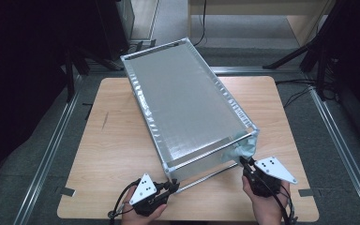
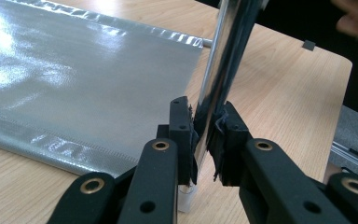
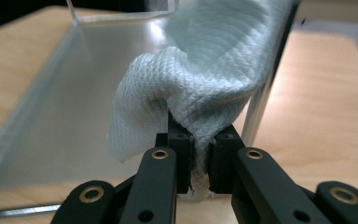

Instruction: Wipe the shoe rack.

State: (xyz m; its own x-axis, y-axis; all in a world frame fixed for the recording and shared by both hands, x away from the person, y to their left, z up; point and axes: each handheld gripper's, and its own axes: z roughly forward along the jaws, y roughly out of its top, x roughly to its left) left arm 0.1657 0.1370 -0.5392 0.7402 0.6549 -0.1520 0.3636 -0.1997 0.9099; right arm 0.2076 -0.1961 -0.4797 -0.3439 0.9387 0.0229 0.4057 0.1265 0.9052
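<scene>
Left gripper (image 1: 171,186) fingers clamp the rack's chrome post (image 2: 219,74) at lower centre; right gripper (image 1: 243,164) fingers pinch pale cloth (image 3: 200,88) on frame corner

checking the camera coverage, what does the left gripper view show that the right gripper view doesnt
Left gripper view: the left claw shut on a shiny upright metal post of the frame, with the glossy silver fabric panel lying beside it.

Right gripper view: the right claw shut on a pale blue waffle-textured cloth bunched up against the frame's corner.

Both: the light wooden table under the rack, and a pair of black jaws closed on something.
</scene>
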